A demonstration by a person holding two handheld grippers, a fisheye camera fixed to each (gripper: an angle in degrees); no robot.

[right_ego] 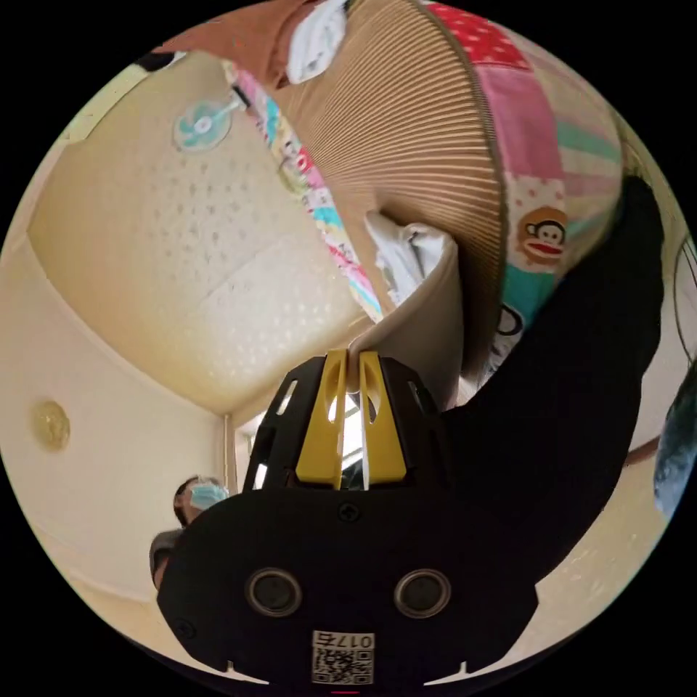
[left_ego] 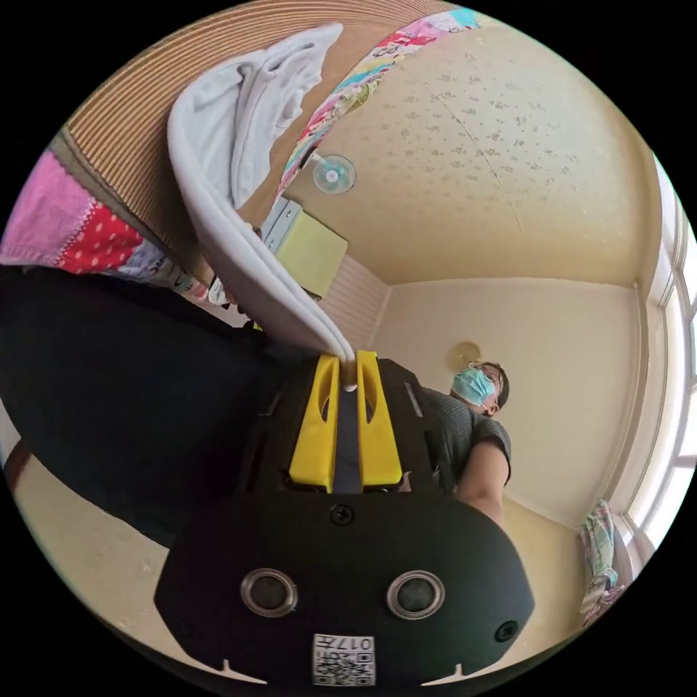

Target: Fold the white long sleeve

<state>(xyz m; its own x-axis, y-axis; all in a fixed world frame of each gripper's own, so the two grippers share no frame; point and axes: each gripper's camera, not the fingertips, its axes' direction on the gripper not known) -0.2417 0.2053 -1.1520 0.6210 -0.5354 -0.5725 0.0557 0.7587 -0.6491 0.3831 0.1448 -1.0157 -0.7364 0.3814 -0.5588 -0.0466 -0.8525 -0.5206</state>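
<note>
In the left gripper view the white long sleeve [left_ego: 232, 181] stretches from the ribbed brown mat [left_ego: 138, 123] down to my left gripper [left_ego: 349, 359], whose yellow jaws are shut on its edge. In the right gripper view the same garment [right_ego: 425, 305] runs from the mat [right_ego: 406, 131] to my right gripper [right_ego: 353, 357], and those yellow jaws pinch its edge too. Both views are rolled, with the ceiling showing beside the mat. The rest of the garment lies bunched on the mat.
A colourful patchwork blanket [left_ego: 80, 232] [right_ego: 552, 167] borders the mat. A dark garment [left_ego: 123, 392] [right_ego: 573, 392] hangs close beside both grippers. A person in a mask [left_ego: 479, 406] [right_ego: 196, 501] stands behind. A fan [left_ego: 334, 174] [right_ego: 202, 125] and a window [left_ego: 671, 406] are in view.
</note>
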